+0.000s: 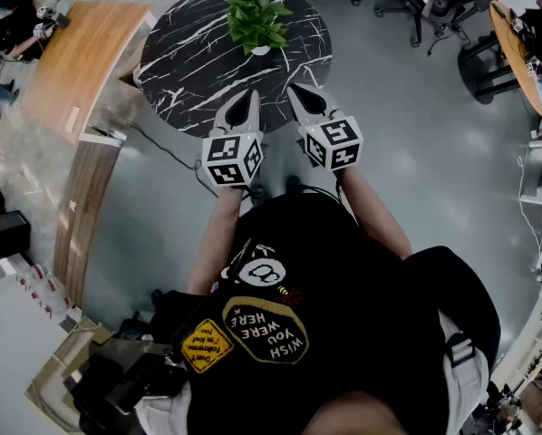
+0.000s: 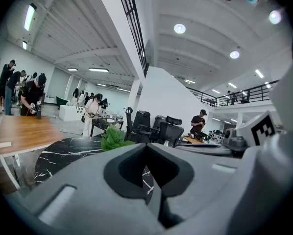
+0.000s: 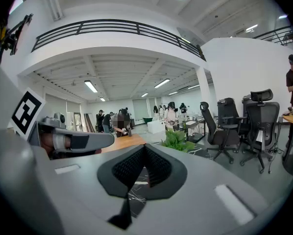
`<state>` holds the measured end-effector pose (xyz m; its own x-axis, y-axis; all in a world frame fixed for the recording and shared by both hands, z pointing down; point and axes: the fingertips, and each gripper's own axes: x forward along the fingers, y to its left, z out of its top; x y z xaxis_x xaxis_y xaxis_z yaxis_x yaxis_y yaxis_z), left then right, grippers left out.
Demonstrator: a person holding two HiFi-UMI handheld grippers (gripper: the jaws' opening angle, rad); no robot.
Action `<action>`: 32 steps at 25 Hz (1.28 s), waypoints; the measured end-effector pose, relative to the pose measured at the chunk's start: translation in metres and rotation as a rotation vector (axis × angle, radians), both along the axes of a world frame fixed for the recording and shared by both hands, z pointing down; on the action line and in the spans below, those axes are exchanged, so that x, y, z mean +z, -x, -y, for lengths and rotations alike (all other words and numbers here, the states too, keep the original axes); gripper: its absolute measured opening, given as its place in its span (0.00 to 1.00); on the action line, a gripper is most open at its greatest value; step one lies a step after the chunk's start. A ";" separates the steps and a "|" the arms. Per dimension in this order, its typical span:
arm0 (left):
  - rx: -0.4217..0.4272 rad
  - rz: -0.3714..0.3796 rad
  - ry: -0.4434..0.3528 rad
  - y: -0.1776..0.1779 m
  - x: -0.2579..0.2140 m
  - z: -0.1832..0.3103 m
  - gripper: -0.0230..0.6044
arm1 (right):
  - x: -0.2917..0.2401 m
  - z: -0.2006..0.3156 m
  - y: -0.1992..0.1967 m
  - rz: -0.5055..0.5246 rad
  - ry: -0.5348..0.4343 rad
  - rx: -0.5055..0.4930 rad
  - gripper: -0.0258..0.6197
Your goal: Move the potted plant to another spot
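Observation:
A small potted plant with green leaves in a white pot stands on the far half of a round black marble table. My left gripper and right gripper hover side by side over the table's near edge, both short of the plant, both shut with nothing between the jaws. In the left gripper view the plant's leaves peek over the closed left gripper. From the right gripper, the plant shows ahead and slightly right.
A wooden table stands to the left of the round one. Black office chairs and a round wooden desk are at the far right. Several people work in the background. Grey floor surrounds the table.

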<state>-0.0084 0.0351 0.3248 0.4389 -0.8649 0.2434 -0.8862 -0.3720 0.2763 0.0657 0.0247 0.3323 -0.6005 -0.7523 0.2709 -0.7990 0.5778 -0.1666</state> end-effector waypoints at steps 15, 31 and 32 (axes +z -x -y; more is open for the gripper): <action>-0.001 -0.015 0.028 0.024 0.012 0.004 0.04 | 0.014 0.002 0.015 -0.022 0.029 0.025 0.04; 0.042 0.002 0.076 0.033 0.047 0.043 0.04 | 0.049 0.042 0.036 -0.050 0.047 0.025 0.04; 0.035 0.004 0.078 0.033 0.052 0.048 0.04 | 0.055 0.049 0.035 -0.048 0.052 0.019 0.04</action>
<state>-0.0411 -0.0131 0.3769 0.4671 -0.8278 0.3108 -0.8743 -0.3800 0.3020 0.0303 -0.0248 0.3872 -0.5715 -0.7475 0.3386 -0.8176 0.5540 -0.1570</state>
